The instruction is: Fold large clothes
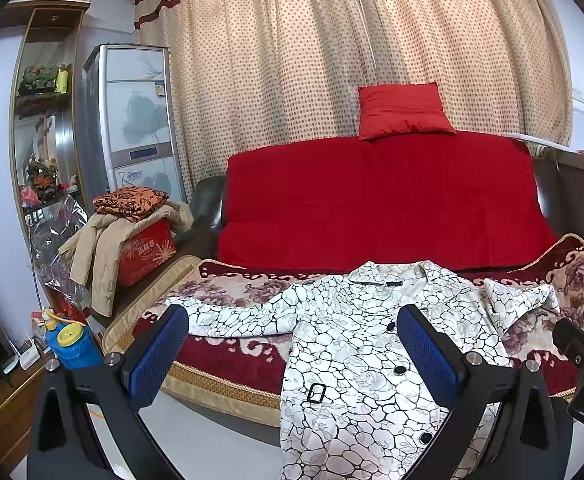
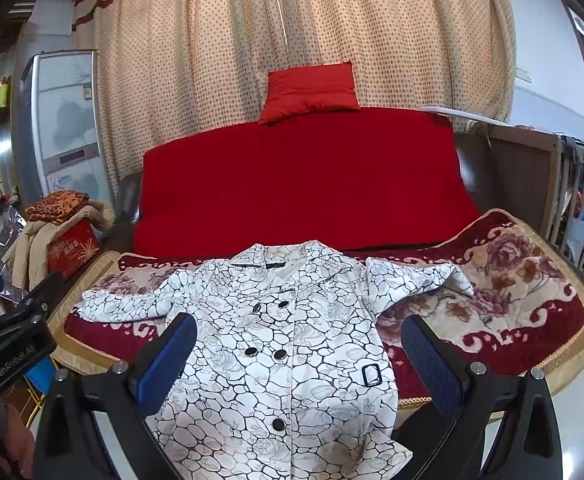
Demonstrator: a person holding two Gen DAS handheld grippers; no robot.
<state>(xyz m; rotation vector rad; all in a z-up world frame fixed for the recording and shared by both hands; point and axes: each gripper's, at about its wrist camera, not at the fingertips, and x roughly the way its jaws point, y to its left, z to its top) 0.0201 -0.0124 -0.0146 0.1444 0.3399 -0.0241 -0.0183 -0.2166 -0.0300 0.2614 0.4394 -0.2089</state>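
A living room with spotted curtains [image 1: 332,40] behind a sofa [image 2: 300,184] draped in red gives the work its surface: the seat, covered by a flowered blanket [image 2: 512,280], is wide and soft enough to spread a large garment on. There lies the coat [image 2: 276,340], white with a black crackle print, face up and buttoned, collar toward the backrest and hem hanging over the front edge, so both sides can be reached from the front. Its sleeves are spread outward, one stretched flat, the other crumpled back on itself near the shoulder. The left tongs [image 1: 292,356] and right tongs [image 2: 300,364] both hover above the coat's lower half with jaws spread wide, gripping nothing; I judge folding has not begun. Off to the side, a red box [image 1: 148,254] carries other clothes, well apart from the coat.
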